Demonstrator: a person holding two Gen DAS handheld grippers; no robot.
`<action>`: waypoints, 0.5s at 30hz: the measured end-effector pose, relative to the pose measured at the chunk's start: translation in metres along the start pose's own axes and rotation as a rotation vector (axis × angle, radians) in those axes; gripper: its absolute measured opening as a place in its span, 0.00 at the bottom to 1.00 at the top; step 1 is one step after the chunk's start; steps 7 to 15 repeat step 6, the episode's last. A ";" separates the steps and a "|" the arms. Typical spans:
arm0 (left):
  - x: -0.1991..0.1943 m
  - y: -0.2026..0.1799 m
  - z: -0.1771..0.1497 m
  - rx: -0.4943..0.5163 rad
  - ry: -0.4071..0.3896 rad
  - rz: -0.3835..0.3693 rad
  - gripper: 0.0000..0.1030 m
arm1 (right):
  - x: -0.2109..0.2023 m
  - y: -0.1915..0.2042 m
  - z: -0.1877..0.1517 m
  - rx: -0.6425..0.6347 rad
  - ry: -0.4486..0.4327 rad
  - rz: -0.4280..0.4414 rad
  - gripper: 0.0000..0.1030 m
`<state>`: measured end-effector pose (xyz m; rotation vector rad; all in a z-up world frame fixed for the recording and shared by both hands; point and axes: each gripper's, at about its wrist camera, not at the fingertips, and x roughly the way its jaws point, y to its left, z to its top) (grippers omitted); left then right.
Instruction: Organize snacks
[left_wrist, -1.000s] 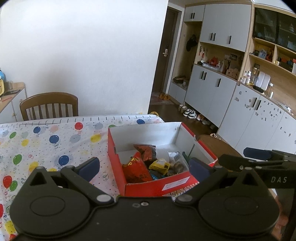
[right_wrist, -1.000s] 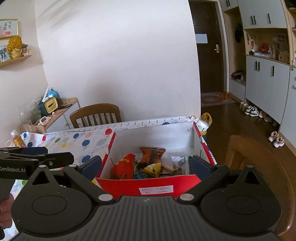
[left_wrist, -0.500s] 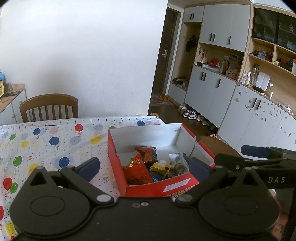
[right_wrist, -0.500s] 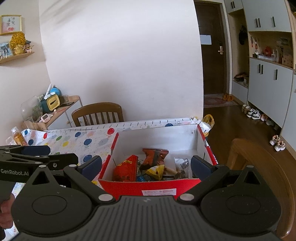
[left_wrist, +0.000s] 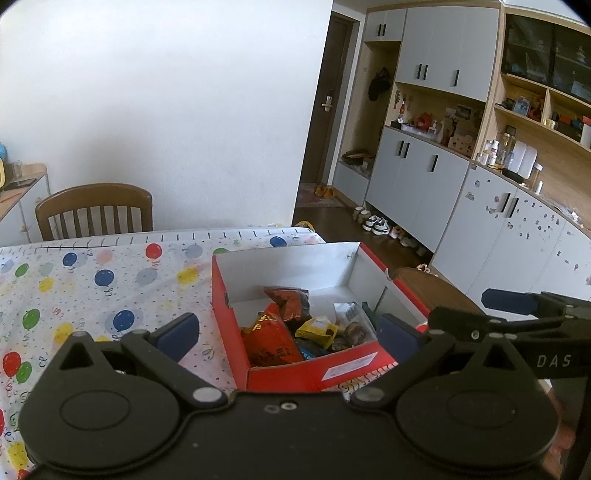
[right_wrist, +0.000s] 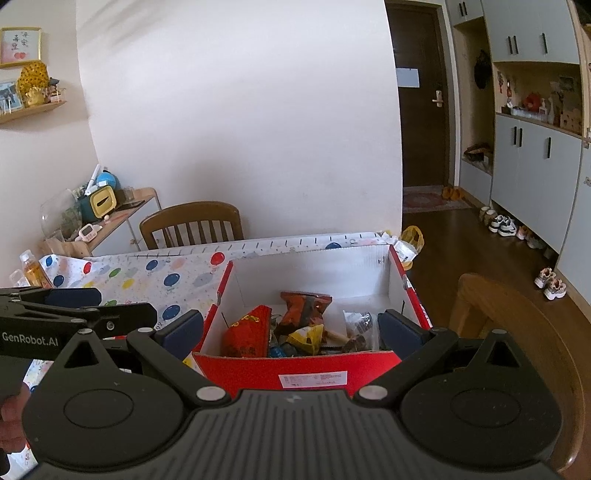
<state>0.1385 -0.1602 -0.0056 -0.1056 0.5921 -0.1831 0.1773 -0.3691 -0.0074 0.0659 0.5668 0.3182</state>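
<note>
Red box (right_wrist: 295, 363) holds snacks (right_wrist: 303, 330)

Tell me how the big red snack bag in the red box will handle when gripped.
The red snack bag looks like thin, glossy film, so probably slippery and crushable. It stands puffed and leaning, likely light. It touches neighbouring packets in the red box, so lifting may drag them.

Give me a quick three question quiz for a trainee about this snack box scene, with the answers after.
1. True or false: the red box stands on the floor.
2. Which pack leans at the box's left wall: A yellow, B red, C clear?
3. Fill in: both tongs, left and right, are ____.

Key: 1 false, it sits on the table. 2 B. 3 open.
</note>
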 end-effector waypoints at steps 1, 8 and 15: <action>0.000 0.000 0.000 -0.001 0.001 -0.004 1.00 | 0.000 -0.001 0.000 0.002 0.002 0.000 1.00; 0.002 0.002 0.000 -0.015 0.006 -0.010 1.00 | 0.000 -0.004 -0.003 -0.004 0.012 0.000 1.00; 0.002 0.002 0.000 -0.015 0.006 -0.010 1.00 | 0.000 -0.004 -0.003 -0.004 0.012 0.000 1.00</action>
